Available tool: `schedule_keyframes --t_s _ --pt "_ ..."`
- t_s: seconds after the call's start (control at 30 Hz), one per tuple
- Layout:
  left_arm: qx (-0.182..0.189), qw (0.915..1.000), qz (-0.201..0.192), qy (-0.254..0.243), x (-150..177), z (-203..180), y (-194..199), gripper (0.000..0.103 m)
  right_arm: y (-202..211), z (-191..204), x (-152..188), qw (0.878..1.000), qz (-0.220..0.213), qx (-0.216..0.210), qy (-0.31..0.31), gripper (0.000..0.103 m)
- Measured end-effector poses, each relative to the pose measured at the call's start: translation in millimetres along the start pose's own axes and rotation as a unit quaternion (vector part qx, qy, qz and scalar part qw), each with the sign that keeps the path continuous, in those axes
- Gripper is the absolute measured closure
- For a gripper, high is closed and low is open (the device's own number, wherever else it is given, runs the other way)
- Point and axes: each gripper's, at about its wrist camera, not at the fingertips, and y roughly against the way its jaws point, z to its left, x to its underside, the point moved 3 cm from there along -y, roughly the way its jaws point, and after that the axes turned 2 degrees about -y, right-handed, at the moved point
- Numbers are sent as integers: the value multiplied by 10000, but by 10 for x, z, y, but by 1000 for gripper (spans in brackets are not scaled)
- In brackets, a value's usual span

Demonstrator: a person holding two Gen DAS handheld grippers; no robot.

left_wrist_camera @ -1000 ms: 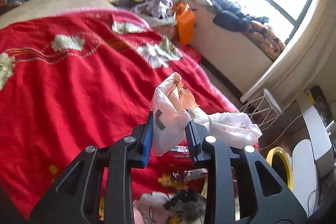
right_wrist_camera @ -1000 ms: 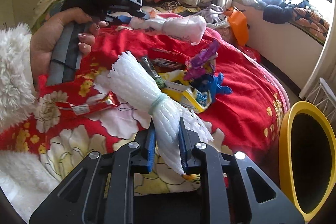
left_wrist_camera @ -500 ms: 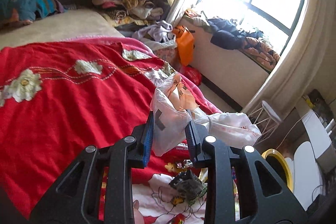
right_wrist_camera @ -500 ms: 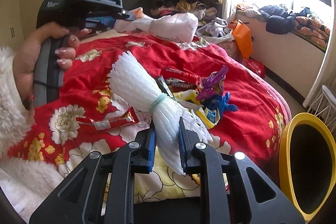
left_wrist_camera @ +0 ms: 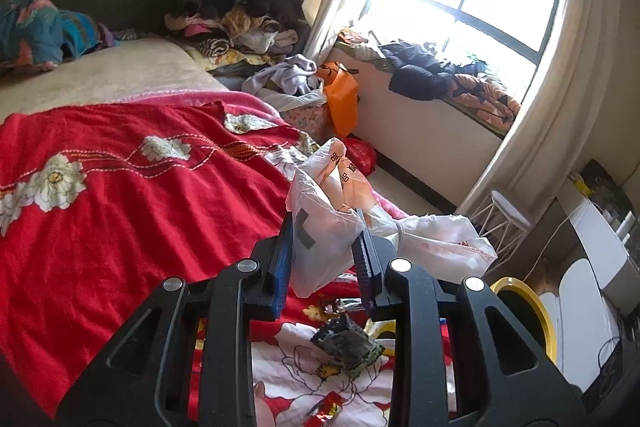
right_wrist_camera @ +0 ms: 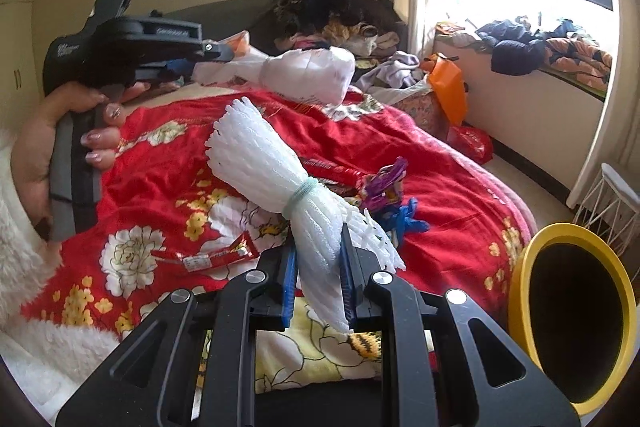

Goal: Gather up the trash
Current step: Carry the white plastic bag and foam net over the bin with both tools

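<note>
Trash is being held in both grippers above the bed. The left gripper [left_wrist_camera: 324, 259] is clamping a knotted white plastic bag [left_wrist_camera: 328, 227] between its blue pads, and the tied end of the bag is sticking out to the right of the jaws. The right gripper [right_wrist_camera: 318, 275] is squeezing a white foam net bundle [right_wrist_camera: 280, 179], which is tied with a pale green rubber band [right_wrist_camera: 301, 195] and is leaning up to the left.

More trash is lying on the red floral blanket [right_wrist_camera: 168, 195]: a red wrapper [right_wrist_camera: 208, 257] near the bundle, a purple wrapper [right_wrist_camera: 384, 183] and a blue piece [right_wrist_camera: 406, 219] just beside each other, and a dark crumpled wrapper [left_wrist_camera: 346, 345] under the left gripper. A yellow-rimmed bin [right_wrist_camera: 576, 315] is standing beside the bed, at the right edge of both views.

In the right wrist view, a hand [right_wrist_camera: 60, 151] in a white fluffy sleeve [right_wrist_camera: 24, 247] is gripping the handle of the left gripper. Clothes [left_wrist_camera: 236, 15] are piling at the head of the bed, and an orange bag [left_wrist_camera: 340, 95] is hanging near the window sill [left_wrist_camera: 440, 107].
</note>
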Motion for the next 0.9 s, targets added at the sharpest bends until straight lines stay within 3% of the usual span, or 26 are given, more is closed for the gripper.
schedule_keyframes --t_s 0.9 --pt "456 9957 118 -798 206 -694 -2 81 488 -896 -41 9872 -511 1084 -1051 85"
